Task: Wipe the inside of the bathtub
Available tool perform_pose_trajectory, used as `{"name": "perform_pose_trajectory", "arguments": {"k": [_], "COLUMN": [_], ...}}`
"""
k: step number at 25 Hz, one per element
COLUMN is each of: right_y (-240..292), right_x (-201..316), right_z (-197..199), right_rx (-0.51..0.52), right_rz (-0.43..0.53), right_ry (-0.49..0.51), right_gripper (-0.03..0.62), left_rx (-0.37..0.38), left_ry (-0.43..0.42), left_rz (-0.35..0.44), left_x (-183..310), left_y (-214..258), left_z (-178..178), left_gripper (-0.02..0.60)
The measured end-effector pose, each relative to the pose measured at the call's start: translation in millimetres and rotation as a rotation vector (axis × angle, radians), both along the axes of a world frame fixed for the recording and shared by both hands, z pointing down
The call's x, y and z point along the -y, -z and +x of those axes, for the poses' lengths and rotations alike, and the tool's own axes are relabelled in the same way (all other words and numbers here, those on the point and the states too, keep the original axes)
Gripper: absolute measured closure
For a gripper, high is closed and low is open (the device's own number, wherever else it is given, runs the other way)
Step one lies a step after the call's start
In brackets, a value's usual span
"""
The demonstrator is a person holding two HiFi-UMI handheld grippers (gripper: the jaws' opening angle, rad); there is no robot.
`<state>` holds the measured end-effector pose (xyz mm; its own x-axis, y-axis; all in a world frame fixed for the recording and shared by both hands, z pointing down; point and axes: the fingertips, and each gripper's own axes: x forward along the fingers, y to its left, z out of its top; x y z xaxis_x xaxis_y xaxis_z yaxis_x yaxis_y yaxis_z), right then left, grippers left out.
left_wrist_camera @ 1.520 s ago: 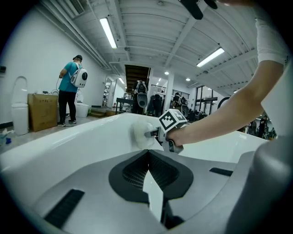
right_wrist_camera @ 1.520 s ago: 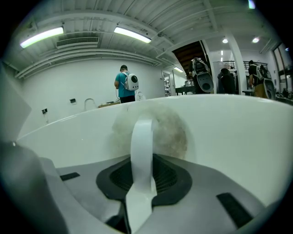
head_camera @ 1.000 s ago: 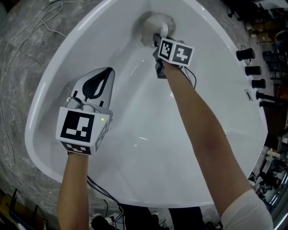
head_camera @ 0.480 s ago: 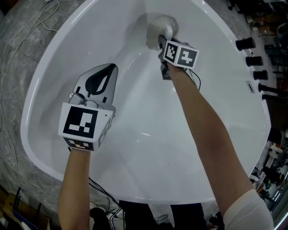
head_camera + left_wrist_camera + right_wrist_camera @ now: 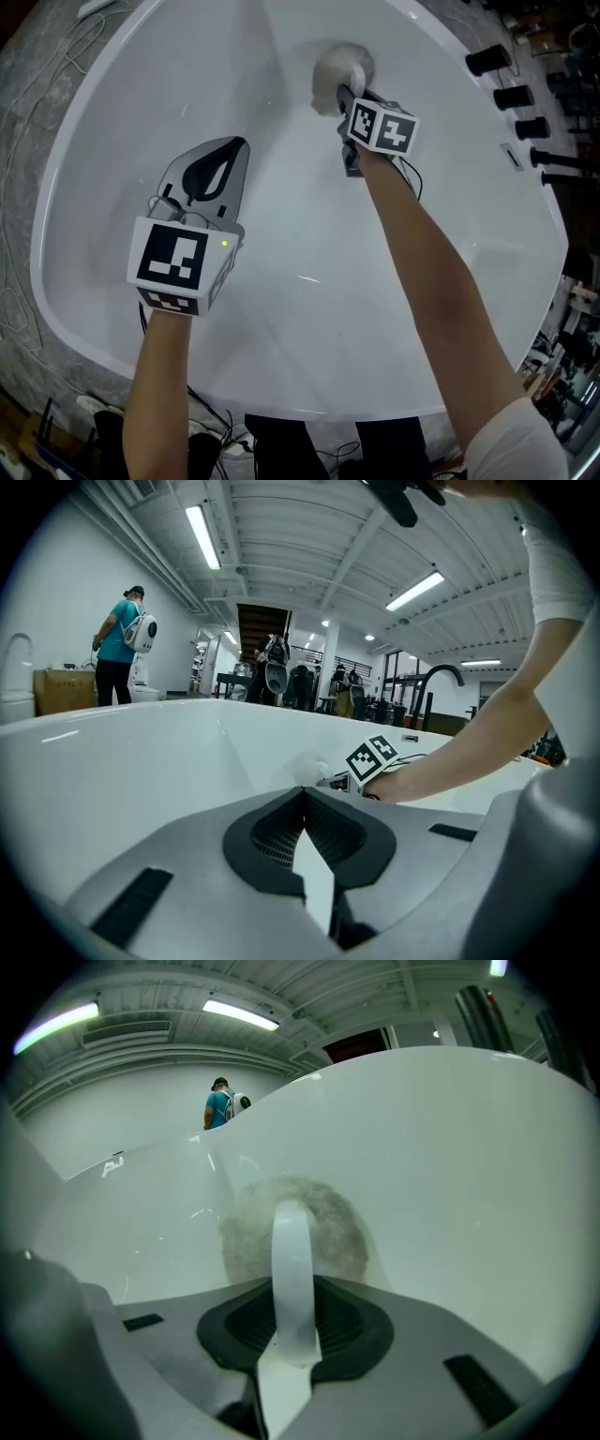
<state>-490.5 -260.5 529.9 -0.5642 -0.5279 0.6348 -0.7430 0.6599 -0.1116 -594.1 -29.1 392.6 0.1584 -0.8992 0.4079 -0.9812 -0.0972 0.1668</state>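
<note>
Jaws: right gripper (image 5: pixel 343 94) gripping wiper handle (image 5: pixel 292 1260) (pad (image 5: pixel 342 1227) partly hidden), left gripper (image 5: pixel 220 155) closed, inside bathtub (image 5: pixel 122 131)

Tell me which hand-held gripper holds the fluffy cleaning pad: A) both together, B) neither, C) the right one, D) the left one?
C: the right hand-held gripper is shut on the white handle of the fluffy pad against the bathtub wall, while the left hand-held gripper is shut on nothing.
</note>
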Motion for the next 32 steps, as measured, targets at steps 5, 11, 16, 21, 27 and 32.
{"name": "perform_pose_trajectory", "arguments": {"k": [5, 11, 16, 21, 27, 32], "right_y": [2.3, 5.4, 8.9, 11.8, 13.4, 17.3], "right_x": [2.4, 6.6, 9.8, 13.4, 17.5, 18.2], "right_z": [37.6, 89.3, 132.8, 178.4, 227.1, 263.1], "right_rx": [0.004, -0.003, -0.006, -0.021, -0.020, -0.022], "right_rz": [-0.003, -0.003, -0.002, -0.002, -0.010, -0.012], "right_ry": [-0.015, -0.048, -0.082, -0.109, -0.146, -0.165], "right_gripper": [0.499, 0.499, 0.499, 0.499, 0.499, 0.497], "left_rx": [0.007, 0.011, 0.011, 0.017, 0.014, 0.016], "left_ry": [-0.038, -0.081, -0.111, -0.139, -0.174, -0.207], "left_rz": [0.001, -0.007, -0.007, -0.011, -0.012, -0.009], "left_x": [10.9, 18.3, 25.0, 30.2, 41.4, 52.4], "left_y": [3.6, 4.5, 7.9, 11.5, 14.9, 21.3], "left_z": [35.5, 76.5, 109.4, 139.3, 178.5, 211.5], "left_gripper": [0.571, 0.571, 0.571, 0.571, 0.571, 0.571]}}
